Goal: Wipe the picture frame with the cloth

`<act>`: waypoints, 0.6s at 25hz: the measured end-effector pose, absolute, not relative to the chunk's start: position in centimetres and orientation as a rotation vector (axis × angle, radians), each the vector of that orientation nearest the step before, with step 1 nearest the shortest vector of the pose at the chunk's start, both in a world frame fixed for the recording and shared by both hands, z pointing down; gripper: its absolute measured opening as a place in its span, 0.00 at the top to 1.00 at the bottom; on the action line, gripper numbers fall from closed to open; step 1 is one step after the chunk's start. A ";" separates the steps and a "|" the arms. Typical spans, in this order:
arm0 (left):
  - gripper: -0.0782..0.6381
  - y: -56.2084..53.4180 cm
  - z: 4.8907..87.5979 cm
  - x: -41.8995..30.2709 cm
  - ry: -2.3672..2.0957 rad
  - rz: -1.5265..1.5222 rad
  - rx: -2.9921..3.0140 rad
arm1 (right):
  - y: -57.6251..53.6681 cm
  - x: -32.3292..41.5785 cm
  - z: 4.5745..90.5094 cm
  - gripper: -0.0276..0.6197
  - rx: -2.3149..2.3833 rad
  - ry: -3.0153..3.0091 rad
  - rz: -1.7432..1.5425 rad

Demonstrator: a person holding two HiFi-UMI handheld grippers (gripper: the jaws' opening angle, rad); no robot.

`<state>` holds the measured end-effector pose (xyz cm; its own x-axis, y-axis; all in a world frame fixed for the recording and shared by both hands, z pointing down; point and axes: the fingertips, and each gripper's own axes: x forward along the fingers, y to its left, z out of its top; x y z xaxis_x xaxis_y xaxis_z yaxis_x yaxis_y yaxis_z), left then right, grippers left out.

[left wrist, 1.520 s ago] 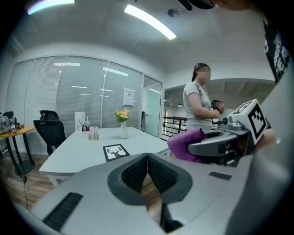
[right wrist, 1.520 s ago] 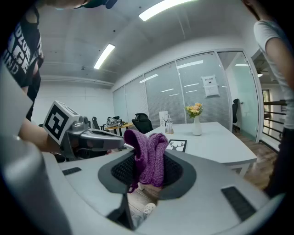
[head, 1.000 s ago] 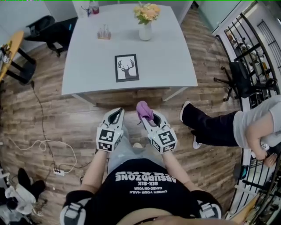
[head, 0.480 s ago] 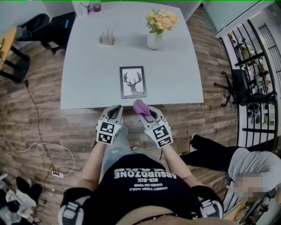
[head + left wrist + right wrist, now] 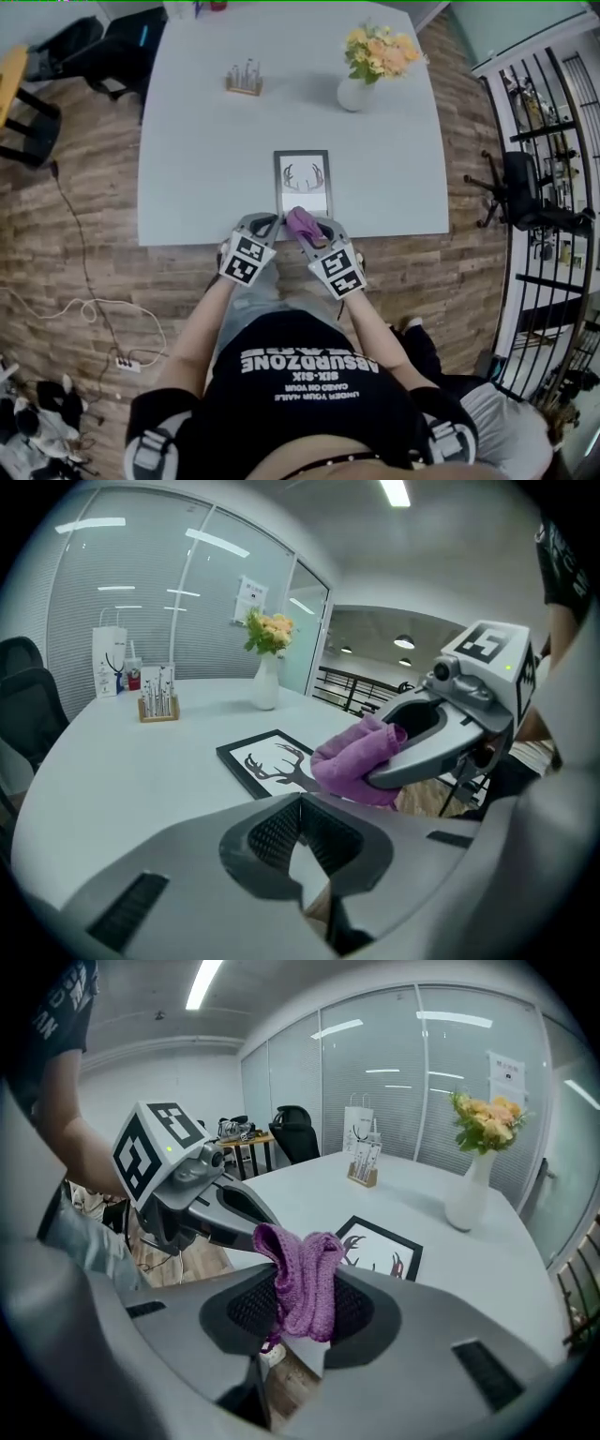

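your right hand-held gripper point(image 5: 298, 1288) is clamped on the one purple cloth point(image 5: 305, 1274), right by the near end of the one picture frame point(image 5: 303, 176), which lies flat on the bench point(image 5: 206, 141) near its front edge. your left hand-held gripper point(image 5: 302, 803) sits just beside it, jaws together on nothing. one vase of flowers point(image 5: 356, 89) and one small rack point(image 5: 244, 81) stand farther back.

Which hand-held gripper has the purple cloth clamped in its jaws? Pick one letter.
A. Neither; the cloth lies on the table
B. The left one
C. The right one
C: the right gripper view shows the purple cloth pinched between the jaws of the right hand-held gripper, while the left hand-held gripper has its jaws together with nothing between them.
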<state>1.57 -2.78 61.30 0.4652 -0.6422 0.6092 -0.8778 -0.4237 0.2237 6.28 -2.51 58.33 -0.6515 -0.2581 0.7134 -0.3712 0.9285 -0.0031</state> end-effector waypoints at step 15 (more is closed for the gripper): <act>0.87 -4.1 66.0 1.9 -1.053 0.750 2.227 | -4.4 3.9 62.8 0.77 0.397 -2.169 0.253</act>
<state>1.92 -4.05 65.96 0.5352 -0.4959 0.6838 -0.8083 -0.5357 0.2442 3.92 -4.39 62.81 -0.5524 -0.1900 0.8117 -0.3714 0.9278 -0.0356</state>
